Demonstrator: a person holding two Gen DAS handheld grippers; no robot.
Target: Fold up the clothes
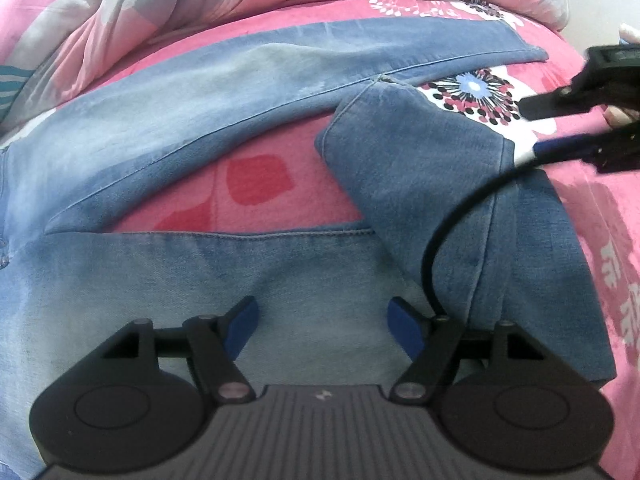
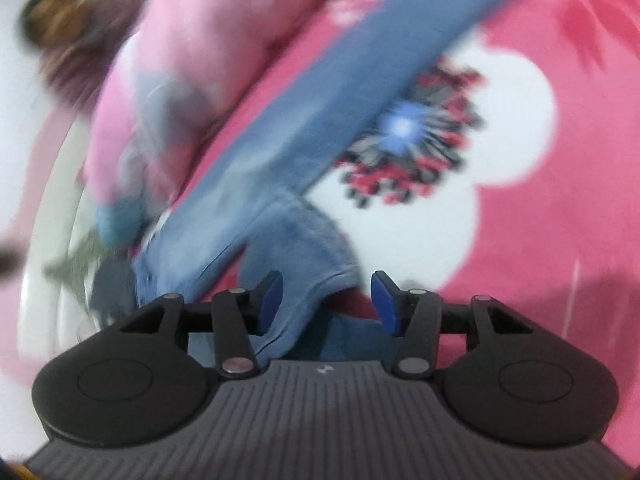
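Pink floral bedding point(image 1: 460, 8) covered the whole surface beneath us, with a rumpled pink and grey quilt point(image 1: 168, 4) heaped along its far edge. Our left gripper point(image 1: 322, 326) hung over the faded thigh of the jeans point(image 1: 200, 92), its blue pads point(image 1: 242, 326) standing well apart with only flat denim below them and nothing pinched. From there the near leg ran to the right and doubled back on itself, its folded cuff point(image 1: 412, 152) lying across the sheet's white flower print point(image 1: 472, 92), while the far leg stretched straight along the bed toward the quilt; a wedge of red-patterned sheet showed between the two legs. A black cable point(image 1: 444, 236) curved over the folded leg. Our right gripper point(image 2: 328, 300) came in from the right edge of the left view, beside the flower. Its own view was badly smeared, yet we saw its pads apart, a hemmed edge of denim lying between them; whether either pad touched the cloth we could not tell.
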